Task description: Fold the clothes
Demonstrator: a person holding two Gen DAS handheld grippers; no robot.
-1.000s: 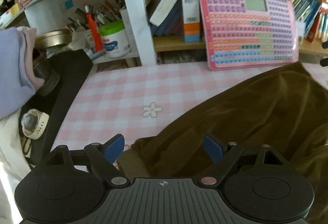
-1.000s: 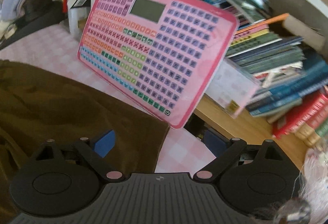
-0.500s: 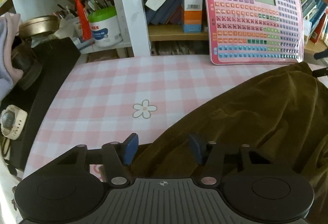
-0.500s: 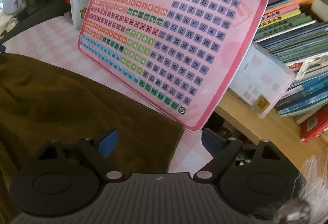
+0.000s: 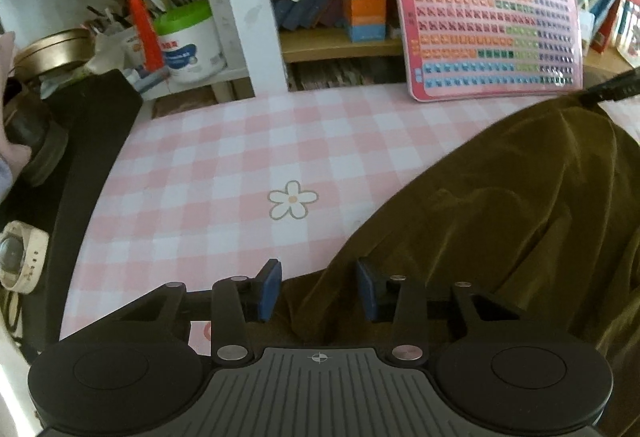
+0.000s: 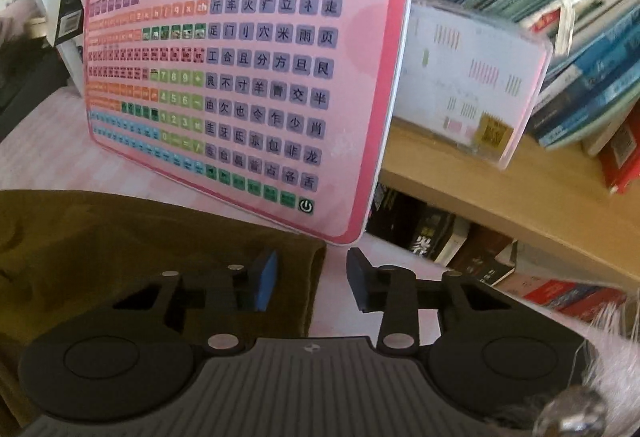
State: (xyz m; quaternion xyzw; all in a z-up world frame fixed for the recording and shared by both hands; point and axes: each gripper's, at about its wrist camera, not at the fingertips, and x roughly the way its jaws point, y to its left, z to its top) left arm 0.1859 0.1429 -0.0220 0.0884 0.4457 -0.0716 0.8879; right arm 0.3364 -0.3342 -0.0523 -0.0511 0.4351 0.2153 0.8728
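Observation:
A dark brown garment (image 5: pixel 500 217) lies spread over the right half of the pink checked tabletop (image 5: pixel 220 165). My left gripper (image 5: pixel 318 289) is low over the garment's near left corner. Its jaws are closing with a fold of the cloth between them, and a gap still shows at the pads. My right gripper (image 6: pixel 312 281) straddles the far right corner of the garment (image 6: pixel 120 237). Its jaws are closing too, with the left pad over the cloth and the right pad over bare table. In the left wrist view, the right gripper (image 5: pixel 612 87) pokes in at the right edge.
A pink learning keyboard (image 5: pixel 488 21) leans against the bookshelf (image 6: pixel 500 189) just behind the garment. A white tub with a green lid (image 5: pixel 188 41) and pens stand at the back left. A black mat (image 5: pixel 80 141) and a wristwatch (image 5: pixel 16 257) lie at the table's left edge.
Both grippers have sunk toward the garment's corners and their jaws have narrowed from wide open. The right one has rolled level and moved in close to the pink keyboard.

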